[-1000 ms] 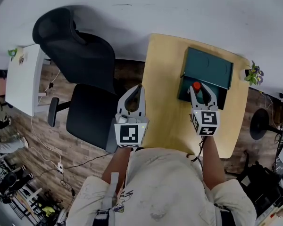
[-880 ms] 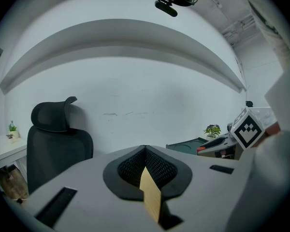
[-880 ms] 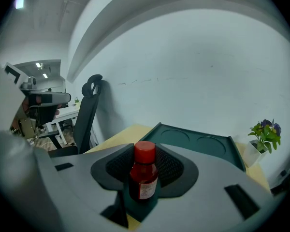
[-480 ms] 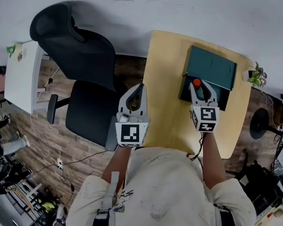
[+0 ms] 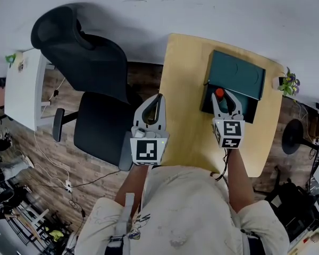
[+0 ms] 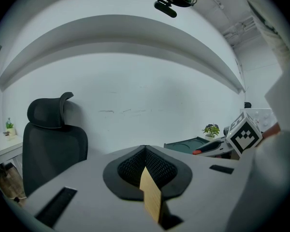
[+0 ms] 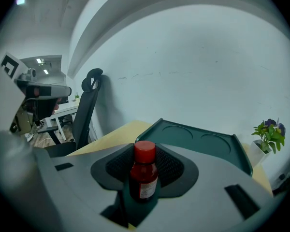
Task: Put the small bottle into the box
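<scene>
The small bottle (image 7: 144, 175), dark red with a red cap (image 5: 219, 93), stands upright between the pads of my right gripper (image 5: 224, 96), which is shut on it. It hangs over the near edge of the dark green box (image 5: 209, 101), whose lid (image 5: 237, 75) stands open behind. In the right gripper view the lid (image 7: 203, 144) with two round recesses lies just beyond the bottle. My left gripper (image 5: 158, 98) is shut and holds nothing, off the yellow table's (image 5: 186, 89) left side; its jaws meet at the tip (image 6: 145, 149).
A black office chair (image 5: 90, 89) stands left of the table, under my left gripper. A small potted plant (image 5: 288, 82) sits at the table's far right corner. A white desk (image 5: 24, 89) is at the far left. The white wall runs behind the table.
My right gripper has carried the bottle slightly forward over the box. The left gripper has stayed in place.
</scene>
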Demonstrator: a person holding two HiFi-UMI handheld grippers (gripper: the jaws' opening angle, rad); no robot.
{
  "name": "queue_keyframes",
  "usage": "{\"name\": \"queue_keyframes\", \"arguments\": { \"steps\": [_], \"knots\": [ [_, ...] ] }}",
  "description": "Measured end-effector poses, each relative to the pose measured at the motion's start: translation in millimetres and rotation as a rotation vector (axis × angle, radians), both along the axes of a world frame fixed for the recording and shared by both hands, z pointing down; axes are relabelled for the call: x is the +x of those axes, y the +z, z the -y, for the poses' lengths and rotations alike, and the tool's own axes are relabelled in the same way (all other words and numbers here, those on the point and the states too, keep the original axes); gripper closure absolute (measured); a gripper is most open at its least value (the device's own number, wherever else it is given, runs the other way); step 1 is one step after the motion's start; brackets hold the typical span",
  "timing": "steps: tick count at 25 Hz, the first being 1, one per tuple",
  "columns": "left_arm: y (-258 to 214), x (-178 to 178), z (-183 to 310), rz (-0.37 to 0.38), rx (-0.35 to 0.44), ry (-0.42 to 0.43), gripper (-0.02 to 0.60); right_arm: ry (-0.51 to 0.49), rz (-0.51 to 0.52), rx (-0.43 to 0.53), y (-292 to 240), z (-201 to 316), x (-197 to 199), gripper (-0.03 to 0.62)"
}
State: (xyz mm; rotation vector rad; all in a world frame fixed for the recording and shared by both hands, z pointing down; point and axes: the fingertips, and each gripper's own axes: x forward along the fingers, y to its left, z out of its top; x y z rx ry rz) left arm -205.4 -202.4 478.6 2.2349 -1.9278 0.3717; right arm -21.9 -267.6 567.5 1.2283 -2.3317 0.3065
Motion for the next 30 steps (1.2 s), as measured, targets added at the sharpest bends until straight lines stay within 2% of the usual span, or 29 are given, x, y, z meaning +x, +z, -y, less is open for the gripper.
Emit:
{"name": "queue_keyframes", "arguments": {
  "steps": [14, 19, 30],
  "knots": [
    [-7, 10, -7, -0.017, 0.008, 0.013, 0.574, 0.016, -0.002, -0.001, 1, -14, 8, 0.444],
    [-15, 14, -8, 0.011, 0.054, 0.033, 0.574, 0.005, -0.017, 0.003, 2, -19, 8, 0.444],
    [-21, 23, -18, 0.017, 0.062, 0.052, 0.574, 0.002, -0.044, 0.006, 6, -37, 17, 0.442]
  ]
}}
